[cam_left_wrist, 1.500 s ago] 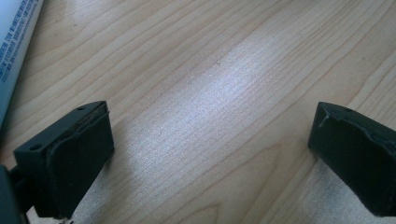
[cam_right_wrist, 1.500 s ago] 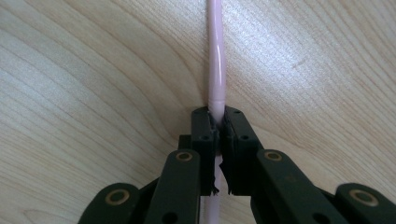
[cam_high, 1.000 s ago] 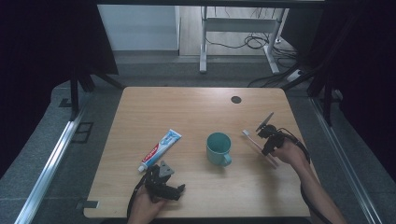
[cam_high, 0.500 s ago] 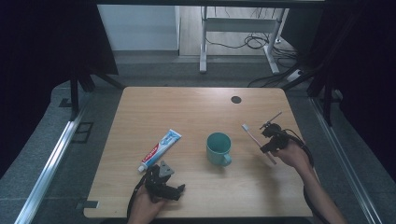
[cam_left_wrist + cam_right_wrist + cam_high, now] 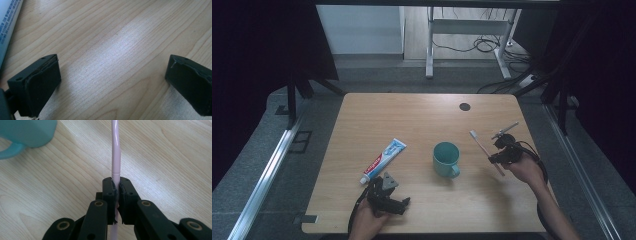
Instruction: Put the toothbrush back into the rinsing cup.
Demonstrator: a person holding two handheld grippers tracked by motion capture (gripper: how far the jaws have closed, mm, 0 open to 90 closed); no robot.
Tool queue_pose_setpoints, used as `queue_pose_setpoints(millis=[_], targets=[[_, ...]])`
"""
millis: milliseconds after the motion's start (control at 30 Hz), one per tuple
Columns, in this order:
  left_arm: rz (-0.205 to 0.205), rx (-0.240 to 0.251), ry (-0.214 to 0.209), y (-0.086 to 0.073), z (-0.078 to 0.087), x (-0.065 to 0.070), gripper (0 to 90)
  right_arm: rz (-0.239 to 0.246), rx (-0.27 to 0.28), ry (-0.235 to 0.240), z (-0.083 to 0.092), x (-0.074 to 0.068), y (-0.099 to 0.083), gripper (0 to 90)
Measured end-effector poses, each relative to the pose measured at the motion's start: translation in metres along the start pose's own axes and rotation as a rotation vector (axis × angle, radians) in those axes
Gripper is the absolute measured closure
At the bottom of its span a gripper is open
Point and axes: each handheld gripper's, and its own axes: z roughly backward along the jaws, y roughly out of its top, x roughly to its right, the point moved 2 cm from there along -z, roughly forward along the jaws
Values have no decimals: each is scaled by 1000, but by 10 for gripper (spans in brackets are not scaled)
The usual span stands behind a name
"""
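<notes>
Right hand-held gripper [image 5: 115,192] clamps toothbrush [image 5: 482,145], lifted at three o'clock of mug [image 5: 446,159]; placement outstanding. Left hand-held gripper [image 5: 112,82] wide, empty.

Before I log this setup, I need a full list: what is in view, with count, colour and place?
toothbrush: one, pale pink, clamped in the right tongs, right of the mug
mug: one, teal, table centre
toothpaste tube: one, white and blue, left of the mug
table: one, light wood
left tongs: one, black, open, near edge
right tongs: one, black, shut on the toothbrush
</notes>
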Motion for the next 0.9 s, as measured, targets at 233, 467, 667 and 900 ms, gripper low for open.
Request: queue_pose_setpoints(millis=[233,467,667,900], targets=[[0,0,0,0,0,0,0,6,56,11,4,-6,-1,835],[0,0,0,0,0,0,0,-2,127,28,12,-8,-1,835],[0,0,0,0,0,0,0,-8,185,49,18,-12,-1,835],[-1,0,0,0,0,0,0,-4,241,65,25,-18,1,835]])
